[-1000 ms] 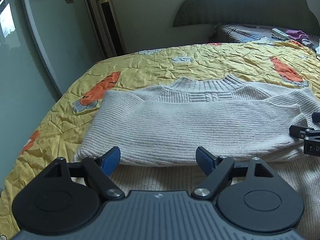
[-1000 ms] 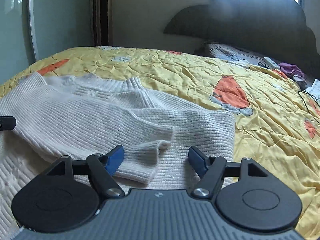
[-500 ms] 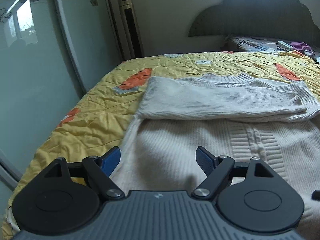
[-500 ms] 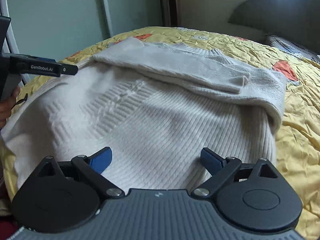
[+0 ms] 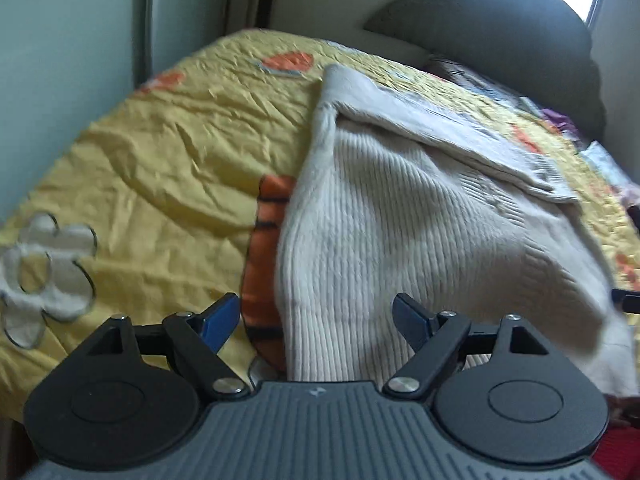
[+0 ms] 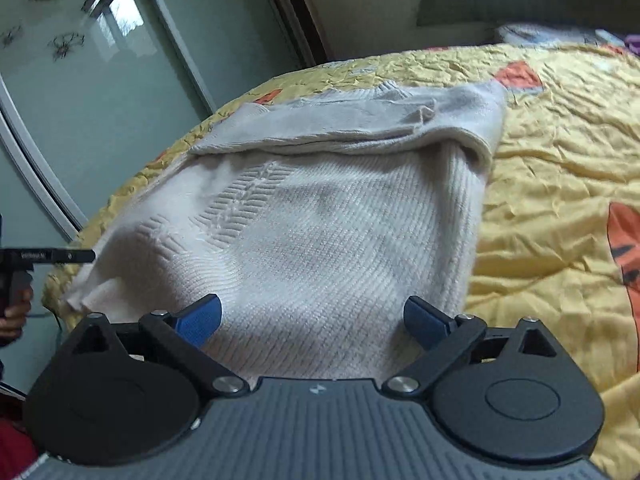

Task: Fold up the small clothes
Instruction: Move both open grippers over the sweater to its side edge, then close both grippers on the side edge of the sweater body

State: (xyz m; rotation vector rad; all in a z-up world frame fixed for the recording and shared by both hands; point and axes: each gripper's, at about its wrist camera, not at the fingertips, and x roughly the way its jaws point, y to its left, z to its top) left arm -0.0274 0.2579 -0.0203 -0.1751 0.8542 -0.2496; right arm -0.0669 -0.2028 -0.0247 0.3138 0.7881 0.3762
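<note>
A cream ribbed sweater (image 5: pixel 400 232) lies flat on the yellow quilt (image 5: pixel 160 168), both sleeves folded across its chest (image 6: pixel 340 120). My left gripper (image 5: pixel 316 320) hovers open over the sweater's near left hem corner, one pad above the quilt and the other above the knit. My right gripper (image 6: pixel 312 322) stands wide open over the near right part of the hem (image 6: pixel 320 280), pressing on nothing. In the right wrist view the left gripper (image 6: pixel 48 256) shows at the left edge, in a hand (image 6: pixel 16 312). The left wrist view is motion-blurred.
The bed carries a dark headboard (image 5: pixel 500 28) and bedding with small items near the pillows (image 5: pixel 560 120). A glass sliding door (image 6: pixel 80 60) and a tall tower unit (image 6: pixel 296 4) stand beside the bed. Bare quilt (image 6: pixel 560 160) stretches to the right of the sweater.
Both grippers have drawn back from the folded sleeves to the sweater's near hem. The right jaws have widened and let the sleeve go. Both views have swung sideways.
</note>
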